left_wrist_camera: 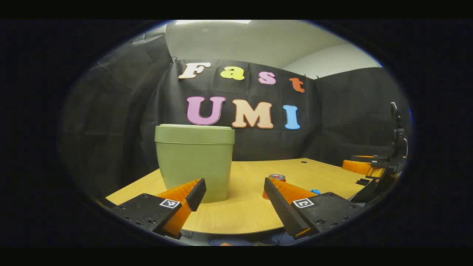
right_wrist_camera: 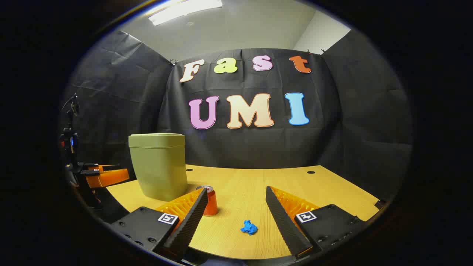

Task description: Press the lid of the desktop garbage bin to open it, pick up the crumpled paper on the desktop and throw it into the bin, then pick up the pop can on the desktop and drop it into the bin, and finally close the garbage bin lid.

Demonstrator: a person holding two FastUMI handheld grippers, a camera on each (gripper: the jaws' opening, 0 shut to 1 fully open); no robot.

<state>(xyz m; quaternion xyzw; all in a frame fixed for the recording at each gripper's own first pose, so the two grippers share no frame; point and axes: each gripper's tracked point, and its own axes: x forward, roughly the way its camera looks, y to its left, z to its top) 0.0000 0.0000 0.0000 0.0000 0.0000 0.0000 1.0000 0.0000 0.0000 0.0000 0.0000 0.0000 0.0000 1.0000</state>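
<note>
Upright green plastic bin mid-left, lid shut; orange can upright, half hidden behind wide-open right gripper; left gripper wide too.

Both views low, facing bin across table

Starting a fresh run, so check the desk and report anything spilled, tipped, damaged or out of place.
Nothing stands out. The green bin stands upright with its lid closed, the pop can is upright beside it, and the crumpled paper lies apart on the bare table. No spill shows. The left gripper and right gripper are open, holding nothing.
</note>
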